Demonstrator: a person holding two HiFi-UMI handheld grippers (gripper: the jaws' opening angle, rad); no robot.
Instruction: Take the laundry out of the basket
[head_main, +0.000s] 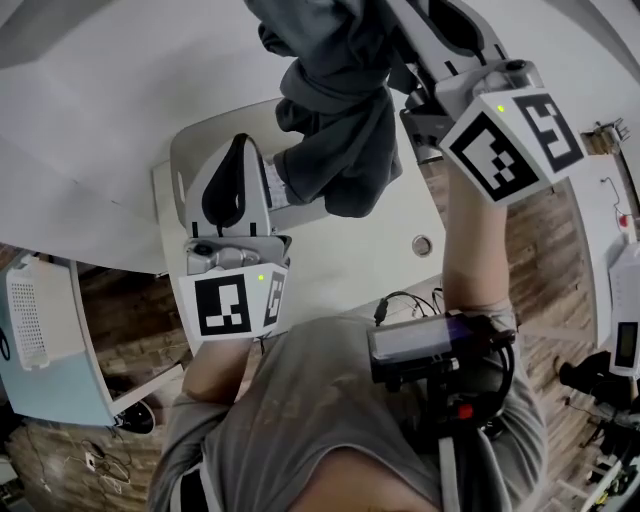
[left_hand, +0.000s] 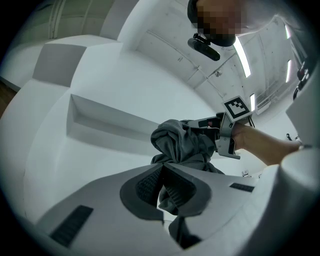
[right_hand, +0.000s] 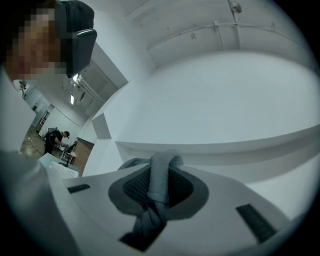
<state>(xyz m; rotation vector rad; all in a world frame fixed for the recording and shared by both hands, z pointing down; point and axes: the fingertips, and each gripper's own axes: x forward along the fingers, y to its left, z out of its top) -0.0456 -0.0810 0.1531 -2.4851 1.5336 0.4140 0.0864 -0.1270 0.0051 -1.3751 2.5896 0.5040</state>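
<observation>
A dark grey garment (head_main: 335, 110) hangs bunched in the air above the white table (head_main: 330, 265). My right gripper (head_main: 400, 62) is high at the top right and is shut on the garment's upper part; in the right gripper view a rolled fold of grey cloth (right_hand: 160, 175) is pinched between its jaws (right_hand: 157, 186). Lower and to the left, my left gripper (head_main: 265, 165) is shut on the garment's lower edge. In the left gripper view the cloth (left_hand: 185, 142) runs from its closed jaws (left_hand: 162, 172) up to the right gripper (left_hand: 225, 131).
A white perforated basket (head_main: 30, 320) stands on a pale blue surface at the far left, beyond the table's edge. The table has a round cable hole (head_main: 422, 245). A black device with cables (head_main: 430, 350) hangs at the person's chest. Brick-patterned floor (head_main: 560, 250) shows at the right.
</observation>
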